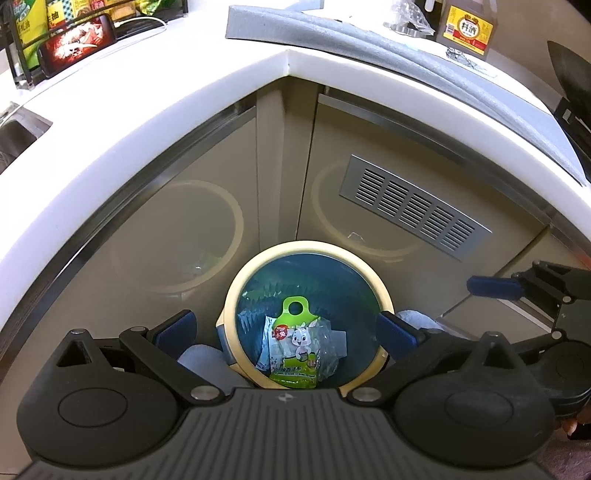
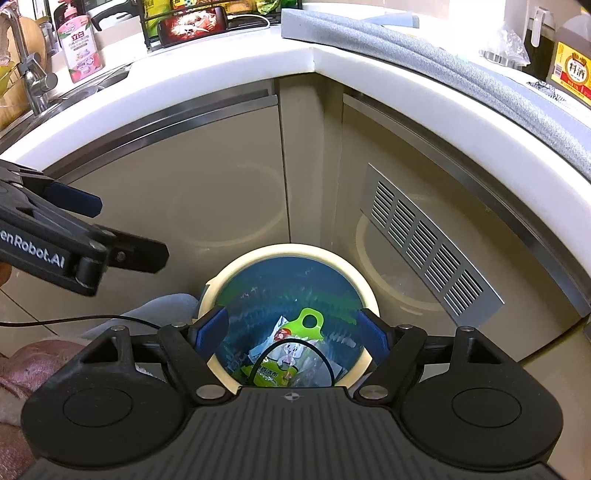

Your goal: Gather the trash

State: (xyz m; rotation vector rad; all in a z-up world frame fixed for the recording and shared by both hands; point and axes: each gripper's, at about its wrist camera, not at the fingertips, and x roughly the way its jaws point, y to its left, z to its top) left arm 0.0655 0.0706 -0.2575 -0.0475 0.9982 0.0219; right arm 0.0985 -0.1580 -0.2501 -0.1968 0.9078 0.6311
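Observation:
A round trash bin (image 1: 236,295) with a cream rim and a blue bag liner stands on the floor in the cabinet corner; it also shows in the right wrist view (image 2: 369,295). Inside lie a green wipes packet with a rabbit picture (image 1: 295,350) (image 2: 284,363) and clear plastic wrappers (image 1: 327,345). My left gripper (image 1: 286,330) is open and empty above the bin. My right gripper (image 2: 291,326) is open and empty above the bin too. The right gripper shows at the right edge of the left wrist view (image 1: 517,291), the left gripper at the left edge of the right wrist view (image 2: 74,236).
The white L-shaped countertop (image 1: 184,107) overhangs beige cabinet doors with a metal vent grille (image 1: 413,210). A grey mat (image 1: 369,48), a sauce bottle (image 1: 465,29), a phone (image 1: 77,40) and a sink (image 2: 44,99) are up on the counter. A thin black cable (image 2: 291,349) hangs over the bin.

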